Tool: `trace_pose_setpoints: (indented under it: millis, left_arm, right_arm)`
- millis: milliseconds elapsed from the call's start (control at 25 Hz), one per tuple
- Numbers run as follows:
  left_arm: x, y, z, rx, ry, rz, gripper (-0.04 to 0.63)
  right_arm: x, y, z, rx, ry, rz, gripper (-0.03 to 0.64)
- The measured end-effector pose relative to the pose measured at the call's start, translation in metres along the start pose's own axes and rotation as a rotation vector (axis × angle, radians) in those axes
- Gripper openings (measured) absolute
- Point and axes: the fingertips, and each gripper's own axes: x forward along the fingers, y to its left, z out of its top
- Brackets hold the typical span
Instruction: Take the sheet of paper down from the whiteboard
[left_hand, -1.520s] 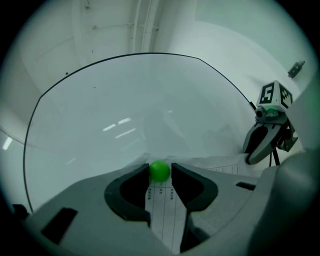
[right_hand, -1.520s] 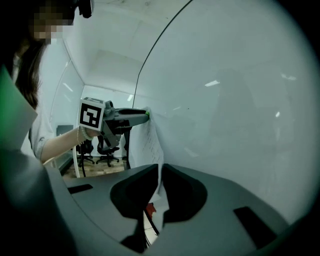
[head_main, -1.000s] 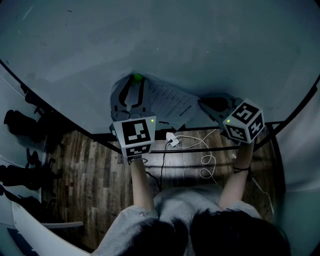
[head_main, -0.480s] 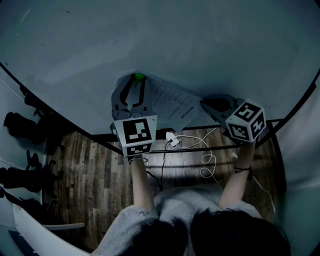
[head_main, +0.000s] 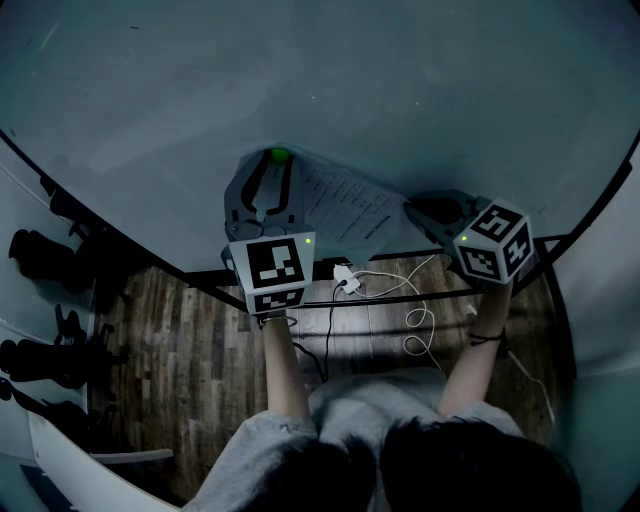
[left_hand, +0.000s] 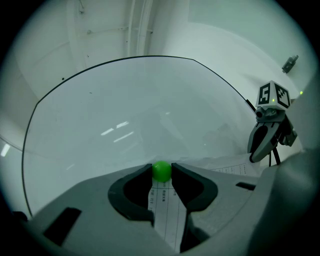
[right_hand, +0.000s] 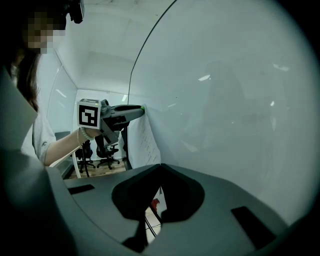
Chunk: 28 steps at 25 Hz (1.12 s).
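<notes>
Clamped on a green magnet, the left gripper points straight at the whiteboard, both jaw tips pressing the ball's sides. That magnet sits on the top end of the sheet of paper, which lies against the whiteboard close to its lower edge and slants away from the magnet toward the right gripper. The right gripper's jaws are together, their tips at the sheet's right edge; whether they pinch the paper cannot be told. It comes in from the right, angled across the board toward the left gripper. Both forearms stretch forward from the person's body, the left forearm nearly straight ahead, the right forearm further out to the side. Each marker cube faces the head camera.
</notes>
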Motion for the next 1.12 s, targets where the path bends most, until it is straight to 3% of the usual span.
trace_pose_setpoints:
  millis: [360, 560, 1120]
  left_arm:
    - [-0.002, -0.007, 0.002, 0.006, -0.008, -0.026, 0.121]
    - [-0.008, 0.007, 0.012, -0.034, -0.057, 0.007, 0.121]
    - [-0.003, 0.008, 0.004, -0.012, -0.021, 0.020, 0.121]
  right_arm:
    - [-0.003, -0.005, -0.006, 0.032, 0.013, -0.025, 0.002]
    - [-0.010, -0.016, -0.020, 0.047, 0.066, -0.080, 0.002]
    - [-0.031, -0.021, -0.017, 0.052, 0.036, -0.139, 0.001]
